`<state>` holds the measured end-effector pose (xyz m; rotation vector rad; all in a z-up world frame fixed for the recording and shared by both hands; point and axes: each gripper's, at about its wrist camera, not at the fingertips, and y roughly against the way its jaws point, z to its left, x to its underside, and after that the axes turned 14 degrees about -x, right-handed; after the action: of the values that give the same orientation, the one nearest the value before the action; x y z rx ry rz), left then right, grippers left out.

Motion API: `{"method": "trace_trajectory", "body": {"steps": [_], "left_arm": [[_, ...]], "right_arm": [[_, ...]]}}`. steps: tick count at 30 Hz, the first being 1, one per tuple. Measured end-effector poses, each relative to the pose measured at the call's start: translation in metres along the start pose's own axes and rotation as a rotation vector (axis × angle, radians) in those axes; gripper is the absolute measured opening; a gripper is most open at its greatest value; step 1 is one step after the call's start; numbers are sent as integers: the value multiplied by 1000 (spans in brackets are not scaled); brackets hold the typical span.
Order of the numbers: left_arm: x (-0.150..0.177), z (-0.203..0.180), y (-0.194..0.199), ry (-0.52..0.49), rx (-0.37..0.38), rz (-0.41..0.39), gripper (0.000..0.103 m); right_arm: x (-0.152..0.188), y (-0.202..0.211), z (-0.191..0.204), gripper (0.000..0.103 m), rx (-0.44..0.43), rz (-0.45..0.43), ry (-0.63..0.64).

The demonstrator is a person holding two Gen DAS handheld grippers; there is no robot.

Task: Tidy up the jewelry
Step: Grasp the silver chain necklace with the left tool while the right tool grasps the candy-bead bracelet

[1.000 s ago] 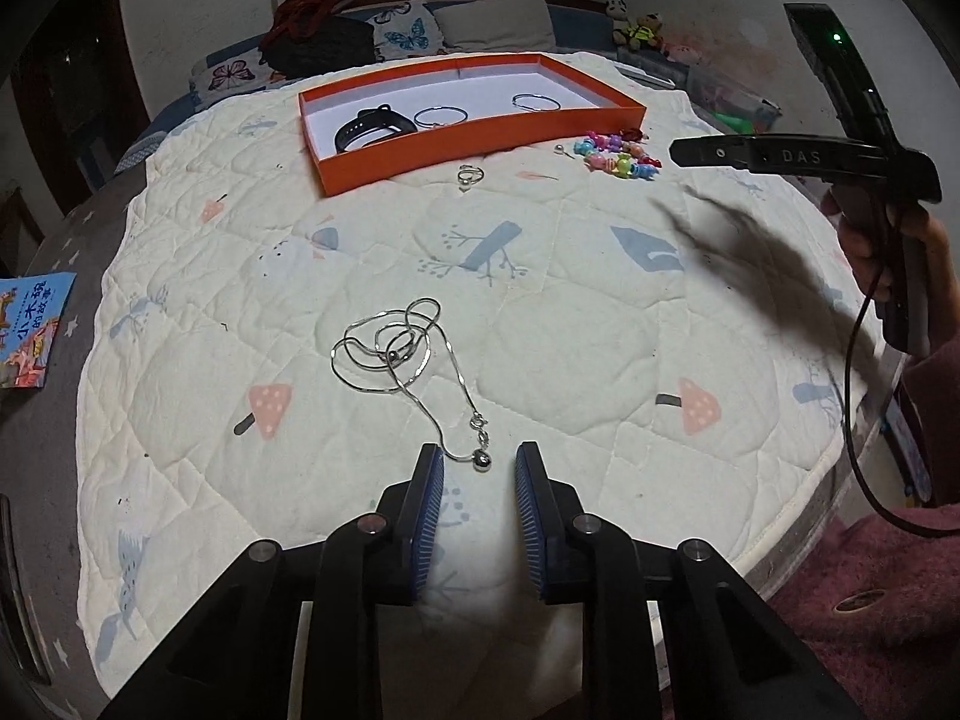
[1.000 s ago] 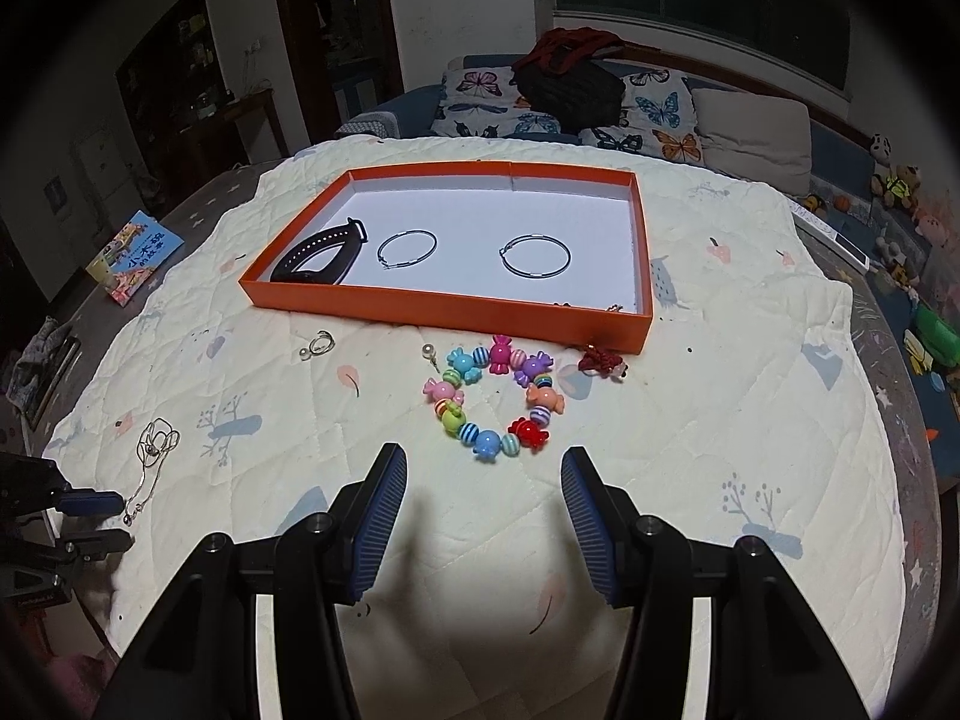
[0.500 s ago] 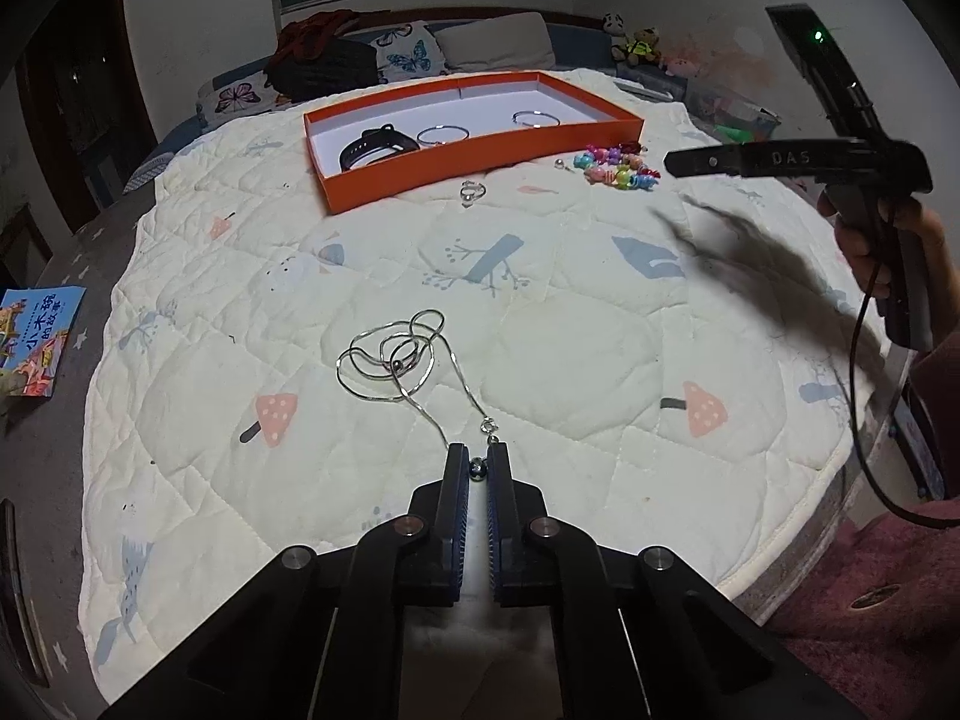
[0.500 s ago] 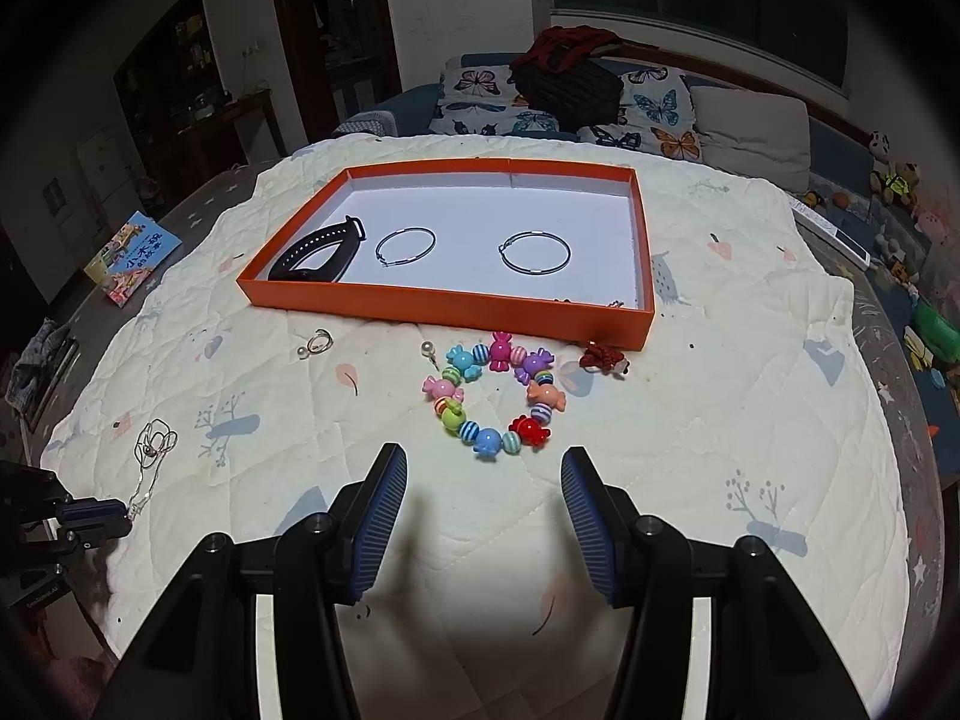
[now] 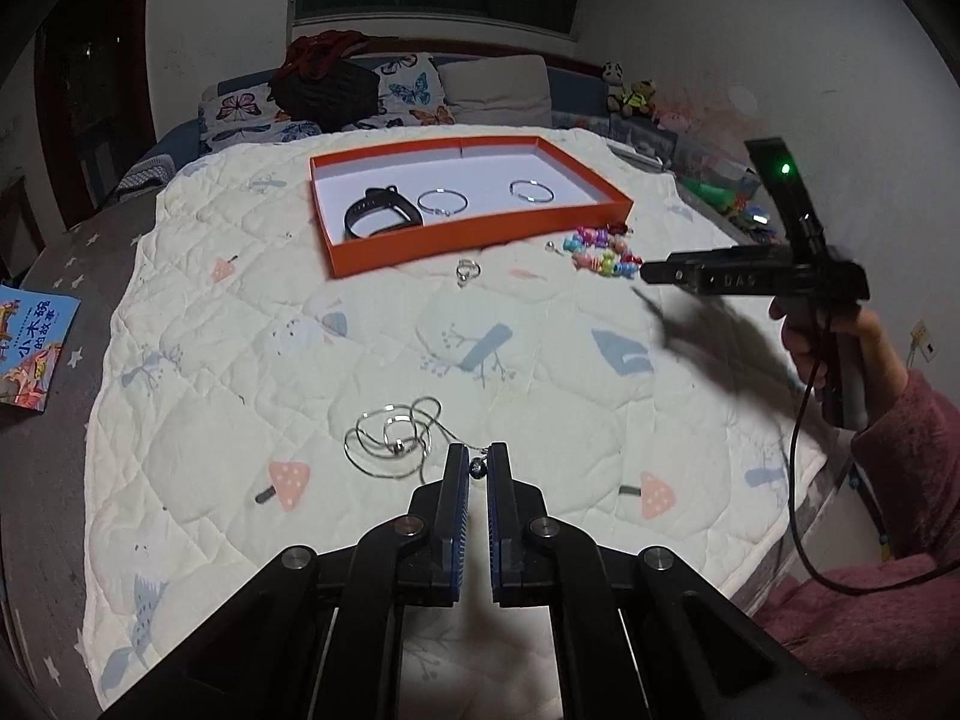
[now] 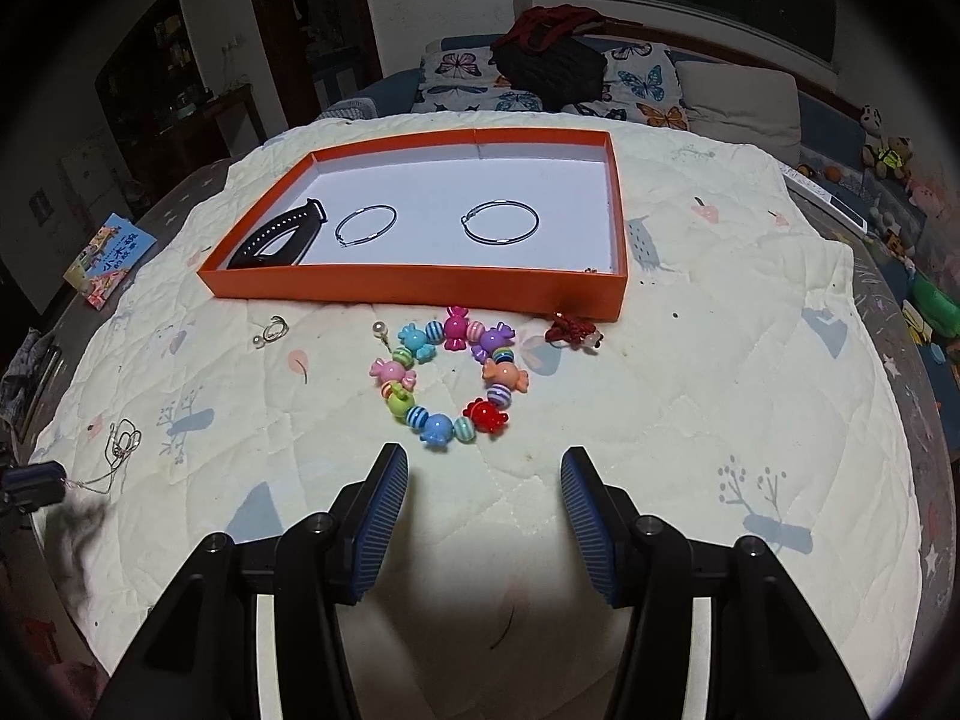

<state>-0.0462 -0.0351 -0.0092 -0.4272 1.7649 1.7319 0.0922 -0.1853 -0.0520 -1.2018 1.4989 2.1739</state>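
Left tongs (image 5: 478, 468) pinched nearly closed on the small bead pendant at the end of the silver necklace (image 5: 393, 441), which otherwise lies in a loose coil on the quilted bench cover (image 5: 540, 372), on the side far from the orange tray (image 5: 480, 240) and just left of the fingertips. Chain running from the pendant leftward and slightly away into the coil, so a lift, by judgement, draws the coil out behind the pendant rather than raising it as one bundle. Tray lying well beyond the tongs, straight ahead, long axis across the view; black wristband (image 5: 381, 219) and two silver hoops (image 5: 443, 201) already inside it. Right tongs (image 6: 483, 483) spread wide and holding nothing, hovering just short of the candy-bead bracelet (image 6: 447, 381), which sits between them and the tray's near wall; right hand clearly the nearer one for that piece, left for the necklace. Right wrist view alone showing the small red charm (image 6: 570, 336) against the tray wall and the pearl ring (image 6: 273, 330) off the tray's left corner clearly; left wrist view alone showing the pendant actually between the pads.
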Motion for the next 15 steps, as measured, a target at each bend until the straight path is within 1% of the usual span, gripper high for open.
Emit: {"method": "trace_trajectory", "body": {"steps": [5, 10, 11, 12, 13, 14, 15], "left_arm": [[-9, 7, 5, 11, -13, -17, 5], [-17, 17, 7, 28, -29, -31, 5], [-18, 18, 7, 30, -32, -34, 5], [-20, 20, 7, 33, -34, -38, 5], [-21, 22, 7, 35, -34, -40, 5], [-22, 23, 7, 38, -34, -41, 5], [-23, 23, 7, 39, -35, -44, 5]], "right_arm": [[-8, -12, 1, 59, -43, 16, 15], [-15, -25, 1, 59, -20, 36, 31], [-16, -26, 2, 61, -22, 37, 34], [-17, -27, 3, 67, -27, 40, 37], [-17, -28, 4, 70, -29, 41, 44], [-17, -30, 6, 72, -23, 42, 53], [-18, -31, 7, 72, -15, 42, 63]]}}
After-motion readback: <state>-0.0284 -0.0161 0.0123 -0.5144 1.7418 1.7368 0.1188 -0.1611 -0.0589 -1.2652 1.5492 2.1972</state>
